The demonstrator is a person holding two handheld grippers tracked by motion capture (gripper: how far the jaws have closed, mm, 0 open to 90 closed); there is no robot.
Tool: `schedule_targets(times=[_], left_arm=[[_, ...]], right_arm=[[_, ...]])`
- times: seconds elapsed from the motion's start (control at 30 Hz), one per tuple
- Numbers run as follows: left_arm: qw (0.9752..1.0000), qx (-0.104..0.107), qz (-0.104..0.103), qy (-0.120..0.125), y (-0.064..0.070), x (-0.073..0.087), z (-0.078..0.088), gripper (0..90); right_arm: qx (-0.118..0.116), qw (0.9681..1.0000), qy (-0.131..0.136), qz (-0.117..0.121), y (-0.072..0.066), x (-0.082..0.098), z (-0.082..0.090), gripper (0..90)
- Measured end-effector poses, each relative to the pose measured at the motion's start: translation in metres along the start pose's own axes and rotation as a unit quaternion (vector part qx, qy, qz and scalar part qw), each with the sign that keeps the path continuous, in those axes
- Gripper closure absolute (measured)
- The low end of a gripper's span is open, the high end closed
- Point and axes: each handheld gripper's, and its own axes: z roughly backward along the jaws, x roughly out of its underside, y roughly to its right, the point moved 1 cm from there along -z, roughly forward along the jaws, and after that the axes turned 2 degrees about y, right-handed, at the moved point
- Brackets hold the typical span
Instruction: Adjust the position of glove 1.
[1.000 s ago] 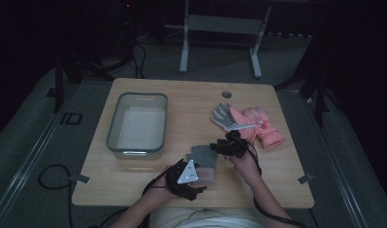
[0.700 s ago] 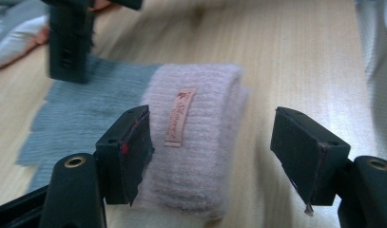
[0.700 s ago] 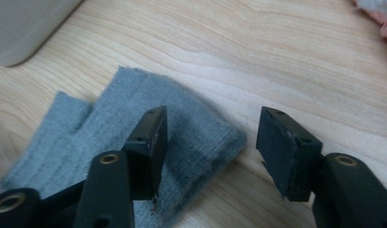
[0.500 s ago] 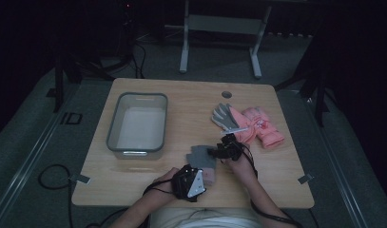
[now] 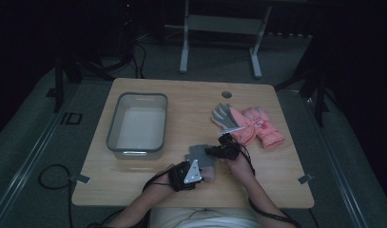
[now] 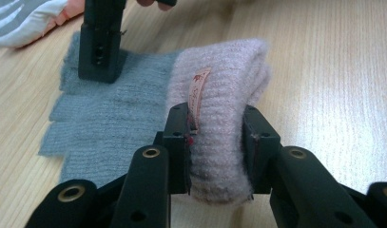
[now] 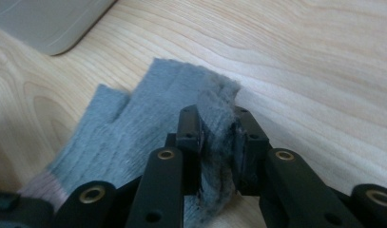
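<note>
Both sets of jaws have just been closing on the grey knitted fingerless glove with a pale pink ribbed cuff (image 5: 201, 159), where a second ago they stood wider around it; the hands themselves have hardly shifted on the light wooden table (image 5: 191, 99).

At the left of the high view, the left gripper (image 5: 195, 174) sits at about 6 o'clock on the table, near the front edge. In the left gripper view its pads pinch the glove's pink cuff (image 6: 218, 137) from both sides, bunching the knit up into a thick fold with a small tag showing. To the right, the right gripper (image 5: 215, 151) clamps a pleat of grey knit near the finger end (image 7: 218, 137), jaws nearly together with only fabric between them.

The glove lies flat between the two grippers, just right of the grey rectangular plastic bin (image 5: 137, 124), which holds nothing yet. Its long axis runs roughly from 6 o'clock to 12 o'clock, cuff toward the person, stubby finger ends pointing away and slightly left toward the bin.

As a judgement, the work is at an early stage: the glove is gripped at both ends but not yet lifted. Farther right, at about 3 o'clock, the grey-and-white glove (image 5: 223, 115) and the pink padded ski gloves (image 5: 262, 127) lie untouched.
</note>
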Motion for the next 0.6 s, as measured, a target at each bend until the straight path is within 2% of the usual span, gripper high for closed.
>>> schedule_targets(times=[0.07,0.33,0.37,0.4,0.43,0.6], left_arm=[[1.0000,0.004,0.008,-0.002,-0.004,-0.002,0.002,69.1],[1.0000,-0.002,0.007,0.001,-0.013,-0.009,0.013,69.9],[0.9999,-0.010,0.002,0.006,-0.021,-0.017,0.025,69.9],[0.9999,-0.010,0.002,0.006,-0.021,-0.017,0.025,69.9],[0.9999,-0.016,-0.004,0.005,-0.027,-0.022,0.033,69.9],[0.9997,-0.020,-0.013,0.007,-0.042,-0.032,0.053,69.9]], right_arm=[[-0.004,1.0000,0.005,0.007,-0.004,-0.003,0.004,77.1],[-0.026,0.9986,0.038,0.025,-0.017,-0.025,0.027,77.2],[-0.026,0.9978,0.050,0.035,-0.022,-0.034,0.036,77.3],[-0.027,0.9973,0.056,0.038,-0.024,-0.038,0.039,77.3],[-0.027,0.9970,0.061,0.041,-0.025,-0.042,0.041,77.3],[-0.026,0.9953,0.080,0.048,-0.030,-0.060,0.049,77.3]])
